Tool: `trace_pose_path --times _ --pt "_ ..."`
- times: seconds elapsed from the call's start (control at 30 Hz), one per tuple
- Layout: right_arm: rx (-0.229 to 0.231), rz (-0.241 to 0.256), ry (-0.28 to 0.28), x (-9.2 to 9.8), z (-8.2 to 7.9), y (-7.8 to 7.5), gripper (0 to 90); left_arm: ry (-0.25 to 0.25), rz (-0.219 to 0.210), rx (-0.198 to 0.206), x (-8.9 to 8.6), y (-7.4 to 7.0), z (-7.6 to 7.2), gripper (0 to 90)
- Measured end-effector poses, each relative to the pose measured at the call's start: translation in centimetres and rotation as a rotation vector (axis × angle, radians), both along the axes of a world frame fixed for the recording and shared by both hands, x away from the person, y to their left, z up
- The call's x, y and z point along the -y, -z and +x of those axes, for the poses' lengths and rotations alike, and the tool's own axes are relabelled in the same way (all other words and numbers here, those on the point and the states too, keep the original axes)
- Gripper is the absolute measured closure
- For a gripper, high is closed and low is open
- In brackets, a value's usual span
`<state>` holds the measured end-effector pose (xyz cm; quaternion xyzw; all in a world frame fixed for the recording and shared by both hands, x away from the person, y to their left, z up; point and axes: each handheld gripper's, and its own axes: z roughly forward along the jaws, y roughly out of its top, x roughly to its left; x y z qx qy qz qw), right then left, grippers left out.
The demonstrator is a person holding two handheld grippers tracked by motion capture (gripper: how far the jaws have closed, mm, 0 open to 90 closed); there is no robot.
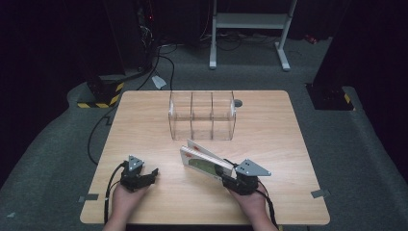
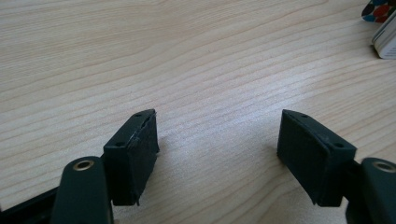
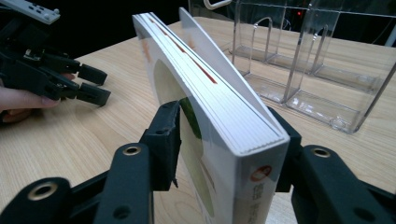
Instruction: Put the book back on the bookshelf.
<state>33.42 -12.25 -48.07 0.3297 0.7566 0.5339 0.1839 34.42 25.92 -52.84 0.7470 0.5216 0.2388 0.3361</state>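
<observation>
Right tongs (image 1: 230, 174) clamped on one book (image 1: 204, 161), left tongs (image 1: 150, 174) spread wide, empty, one three-bay clear rack (image 1: 202, 115) behind

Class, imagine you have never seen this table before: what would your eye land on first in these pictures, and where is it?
First, the white book clamped on edge in the right gripper at the table's near right, its cover fanning open. Next, the clear three-compartment organizer standing empty toward the far middle of the wooden table. The left gripper rests open at the near left, holding nothing.
</observation>
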Motion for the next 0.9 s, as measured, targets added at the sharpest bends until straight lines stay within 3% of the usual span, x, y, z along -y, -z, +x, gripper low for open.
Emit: trace_pose_path --times 0.27,0.5,0.73,0.9 --pt "0.012 0.012 -0.022 -0.2 -0.5 0.1 63.4 -0.003 -0.001 0.000 0.1 0.0 -0.4 28.7" --pt "0.046 -0.028 -0.035 -0.8 -1.4 0.1 72.7 0.026 -0.002 -0.007 -0.4 0.0 0.0 27.4" --pt "0.060 -0.036 -0.006 -0.9 -1.8 0.1 74.1 -0.031 -0.003 -0.009 -0.3 0.0 0.4 24.8" --pt "0.061 -0.038 0.018 -0.4 -2.3 0.1 74.2 -0.035 0.003 -0.013 -0.3 0.0 0.7 22.8"
